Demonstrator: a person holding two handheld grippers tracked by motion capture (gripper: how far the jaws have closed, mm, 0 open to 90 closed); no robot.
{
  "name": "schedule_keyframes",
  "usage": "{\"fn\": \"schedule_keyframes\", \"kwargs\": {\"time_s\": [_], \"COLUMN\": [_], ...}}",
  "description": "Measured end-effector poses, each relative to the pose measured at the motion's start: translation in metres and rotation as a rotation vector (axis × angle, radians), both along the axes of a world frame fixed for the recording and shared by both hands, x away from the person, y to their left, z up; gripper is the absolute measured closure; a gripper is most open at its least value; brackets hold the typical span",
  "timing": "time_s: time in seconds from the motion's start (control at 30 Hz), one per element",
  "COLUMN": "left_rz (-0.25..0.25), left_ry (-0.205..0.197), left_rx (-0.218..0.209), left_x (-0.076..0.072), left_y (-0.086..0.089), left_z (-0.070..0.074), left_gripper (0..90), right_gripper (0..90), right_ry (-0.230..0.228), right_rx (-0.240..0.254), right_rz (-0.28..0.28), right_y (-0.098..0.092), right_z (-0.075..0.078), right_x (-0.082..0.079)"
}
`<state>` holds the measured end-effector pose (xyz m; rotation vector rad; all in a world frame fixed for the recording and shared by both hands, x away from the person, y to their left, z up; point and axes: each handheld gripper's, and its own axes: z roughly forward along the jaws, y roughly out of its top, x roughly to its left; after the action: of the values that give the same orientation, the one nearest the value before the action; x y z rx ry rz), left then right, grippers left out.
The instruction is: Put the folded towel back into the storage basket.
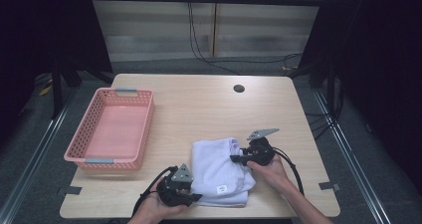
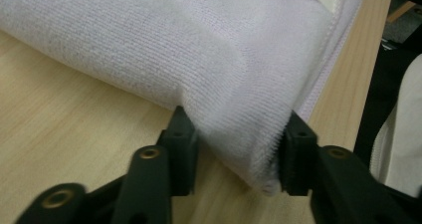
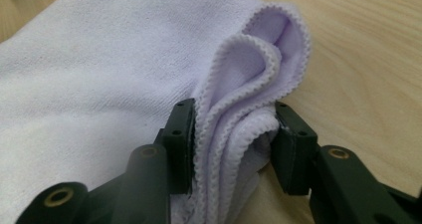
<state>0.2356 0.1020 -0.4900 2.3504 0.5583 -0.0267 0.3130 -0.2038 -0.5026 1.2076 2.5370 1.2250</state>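
The folded white towel (image 1: 219, 171) lies low and centre on the counter (image 1: 199, 104). The left hand-held gripper (image 1: 191, 196) pinches its near corner, and the right hand-held gripper (image 1: 238, 159) clamps the bunched edge layers. The pink basket (image 1: 142, 134) at left holds nothing, so stowing likely remains.

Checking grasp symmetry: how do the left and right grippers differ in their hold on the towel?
The left gripper bites a smooth folded corner at the near edge of the towel; the right gripper pinches bunched, scalloped hem layers at its far side. The left's jaws sit wider apart than the right's. Both press on towel, low over the table.
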Motion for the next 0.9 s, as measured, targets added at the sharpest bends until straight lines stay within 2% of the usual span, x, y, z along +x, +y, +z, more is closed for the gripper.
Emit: {"fn": "schedule_keyframes", "kwargs": {"time_s": [0.1, 0.2, 0.23, 0.47, 0.57, 0.7, 0.9], "left_rz": [-0.006, 0.002, 0.0, -0.001, -0.008, -0.006, -0.008], "left_ry": [0.023, 0.056, 0.06, 0.057, 0.068, 0.083, 0.062], "left_rx": [-0.007, -0.045, -0.045, -0.115, -0.113, -0.151, -0.17], "left_x": [0.004, 0.007, 0.008, 0.01, 0.012, 0.014, 0.017], "left_y": [0.001, 0.002, 0.002, 0.004, 0.003, 0.002, -0.001], "left_z": [0.0, 0.0, 0.001, 0.011, 0.012, 0.013, 0.021], "left_gripper": [68.2, 70.5, 71.2, 72.6, 72.8, 72.7, 72.7], "right_gripper": [62.3, 65.3, 65.9, 67.8, 68.1, 68.4, 68.8], "right_ry": [-0.002, 0.003, 0.005, 0.008, 0.007, 0.005, -0.001], "right_rx": [-0.003, 0.007, 0.011, 0.014, 0.019, 0.025, 0.054], "right_rz": [0.0, -0.006, -0.008, -0.008, -0.008, -0.012, -0.028], "right_y": [0.002, 0.003, 0.003, 0.003, 0.002, 0.001, -0.006], "right_z": [0.001, 0.001, 0.001, 0.004, 0.005, 0.008, 0.014], "right_x": [0.0, 0.001, 0.001, 0.004, 0.005, 0.006, 0.007]}}
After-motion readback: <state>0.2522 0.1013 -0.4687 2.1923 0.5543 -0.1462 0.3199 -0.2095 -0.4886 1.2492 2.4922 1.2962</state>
